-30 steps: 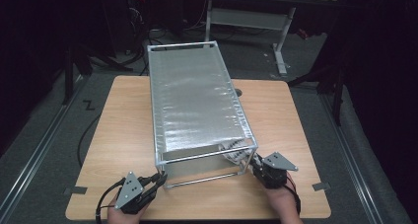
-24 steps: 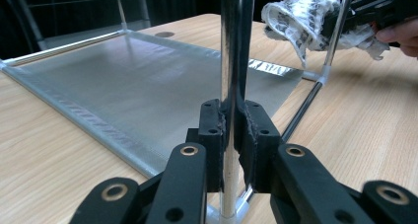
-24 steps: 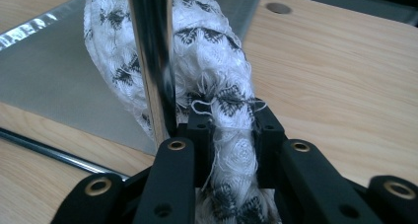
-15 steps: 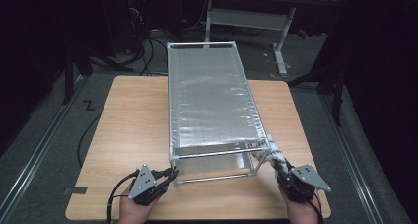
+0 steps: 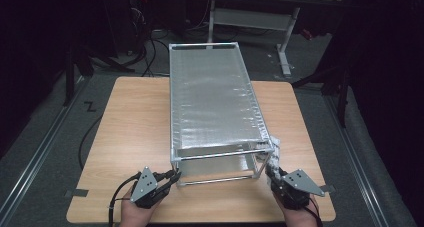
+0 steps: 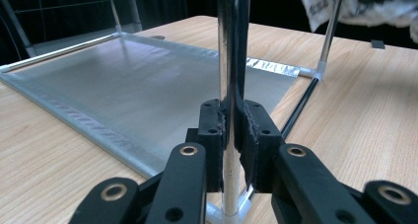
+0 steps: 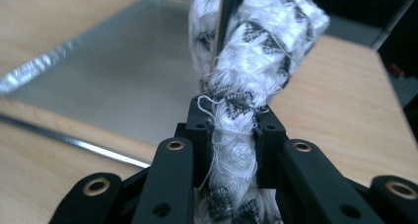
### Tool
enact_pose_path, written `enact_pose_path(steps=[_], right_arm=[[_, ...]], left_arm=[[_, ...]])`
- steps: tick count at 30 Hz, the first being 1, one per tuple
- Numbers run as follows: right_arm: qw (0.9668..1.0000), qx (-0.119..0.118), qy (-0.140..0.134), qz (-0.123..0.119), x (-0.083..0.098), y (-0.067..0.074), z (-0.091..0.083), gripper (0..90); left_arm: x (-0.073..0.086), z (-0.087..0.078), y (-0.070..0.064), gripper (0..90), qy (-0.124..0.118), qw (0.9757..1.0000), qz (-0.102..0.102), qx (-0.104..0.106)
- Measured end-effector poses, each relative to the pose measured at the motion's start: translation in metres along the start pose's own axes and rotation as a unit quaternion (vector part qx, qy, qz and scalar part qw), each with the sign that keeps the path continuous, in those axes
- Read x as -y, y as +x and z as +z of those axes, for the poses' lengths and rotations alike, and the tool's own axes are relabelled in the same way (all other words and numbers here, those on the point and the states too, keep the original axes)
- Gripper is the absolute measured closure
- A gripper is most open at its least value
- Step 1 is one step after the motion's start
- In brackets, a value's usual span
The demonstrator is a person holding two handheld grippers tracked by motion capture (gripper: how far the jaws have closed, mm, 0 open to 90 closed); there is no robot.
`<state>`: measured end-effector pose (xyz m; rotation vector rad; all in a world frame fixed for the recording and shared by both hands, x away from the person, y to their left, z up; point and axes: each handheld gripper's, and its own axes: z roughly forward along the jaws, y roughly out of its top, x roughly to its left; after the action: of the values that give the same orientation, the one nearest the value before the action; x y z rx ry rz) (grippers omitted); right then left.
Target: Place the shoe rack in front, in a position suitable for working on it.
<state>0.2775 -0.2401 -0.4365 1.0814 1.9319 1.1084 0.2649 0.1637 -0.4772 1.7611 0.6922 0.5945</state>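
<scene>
- The left gripper (image 5: 172,176) sits at the lower left of the high view, black with a grey three-cornered plate and a dark cable looping off to the left. Its jaws are clamped tight on the near-left upright tube (image 6: 230,61) of the rack (image 5: 215,102); in the left gripper view the ribbed black pads press the shiny chrome tube from both sides.
- The rack stands in the middle of the high view, long and box-shaped: thin polished metal rods joined by pale corner pieces, with two flat shelves of silvery, finely woven sheet, one on top and one low down. Its far end reaches past the table's back edge.
- In the left gripper view the lower shelf (image 6: 148,91) shows a matte grey weave with a glossy foil-like strip along its edge.
- The right gripper (image 5: 270,173) is at the lower right of the high view. Its jaws are closed narrowly on a white cloth (image 7: 246,61) with black pattern, soft, nubby and fraying in loose threads, bunched around the rack's near-right post; they have just been narrowing a little.
- The table (image 5: 135,137) is a light wood-grain top with rounded corners.
- Around it lie grey floor, floor rails and cables; a second desk frame (image 5: 285,32) stands at the upper right in a dark room.
</scene>
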Motion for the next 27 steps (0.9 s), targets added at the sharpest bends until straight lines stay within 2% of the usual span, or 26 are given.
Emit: enact_pose_path(steps=[7, 8, 9, 14, 19, 27], right_arm=[[0.9977, -0.022, 0.062, -0.016, 0.016, 0.000, 0.020, 74.6], [0.9977, -0.022, 0.062, -0.016, 0.016, 0.000, 0.020, 74.6], [0.9955, -0.030, 0.088, -0.018, 0.024, -0.001, 0.029, 74.5], [0.9906, -0.046, 0.127, -0.021, 0.037, -0.002, 0.043, 74.2], [0.9903, -0.047, 0.129, -0.022, 0.035, -0.002, 0.043, 73.9], [0.9953, -0.035, 0.088, -0.020, 0.023, -0.001, 0.030, 73.6]], left_arm=[[0.000, -0.002, 0.001, 80.0, 0.001, 1.0000, -0.001, -0.002], [0.000, -0.002, 0.001, 80.0, 0.001, 1.0000, -0.001, -0.002], [0.000, -0.002, 0.001, 79.9, 0.001, 1.0000, -0.001, -0.002], [0.000, -0.002, 0.001, 80.0, 0.001, 1.0000, -0.001, -0.003], [0.001, -0.002, 0.001, 80.0, 0.001, 1.0000, 0.000, -0.003], [0.001, -0.002, 0.002, 80.0, 0.001, 1.0000, -0.002, -0.004]])
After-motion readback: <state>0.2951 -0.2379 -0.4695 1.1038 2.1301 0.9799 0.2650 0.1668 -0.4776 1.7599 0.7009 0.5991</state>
